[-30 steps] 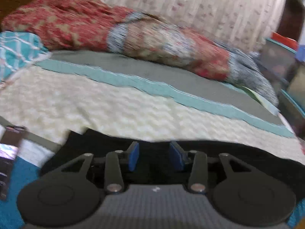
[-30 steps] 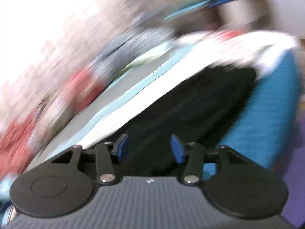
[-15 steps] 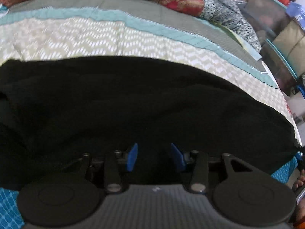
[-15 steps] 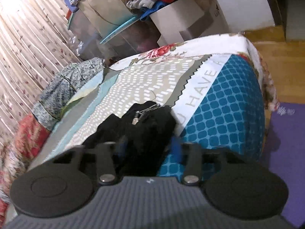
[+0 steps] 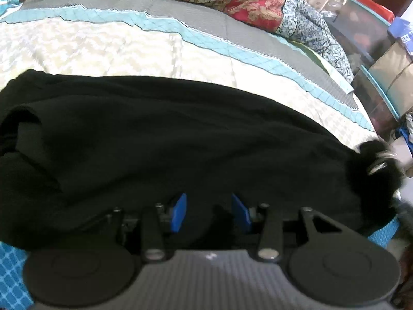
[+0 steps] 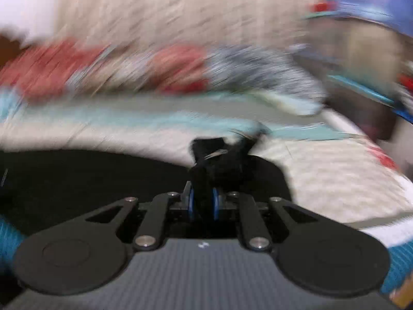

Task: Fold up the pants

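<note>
The right gripper (image 6: 202, 204) is clamped on a bunched end of the pants (image 6: 90, 178); half a second ago its fingers stood apart around that same bunch, so the grasp has only just been made. Black cloth fills the narrow gap between the blue pads (image 6: 191, 202), and a small metal fitting, probably a zipper pull (image 6: 219, 152), sticks out just beyond them. The right view is heavily blurred, which suggests this gripper is swinging with the cloth.

The left gripper (image 5: 210, 213) has its jaws apart, as it had a moment ago, low over the near edge of the pants (image 5: 180, 129) and holding nothing. From here the pants lie spread across the near part of the bed (image 5: 129, 49), with the gathered end and its metal fitting at their far right and a loose fold at their left end.

The fold looks barely begun: one end is secured, and the left gripper probably needs to take the near edge next.
</note>
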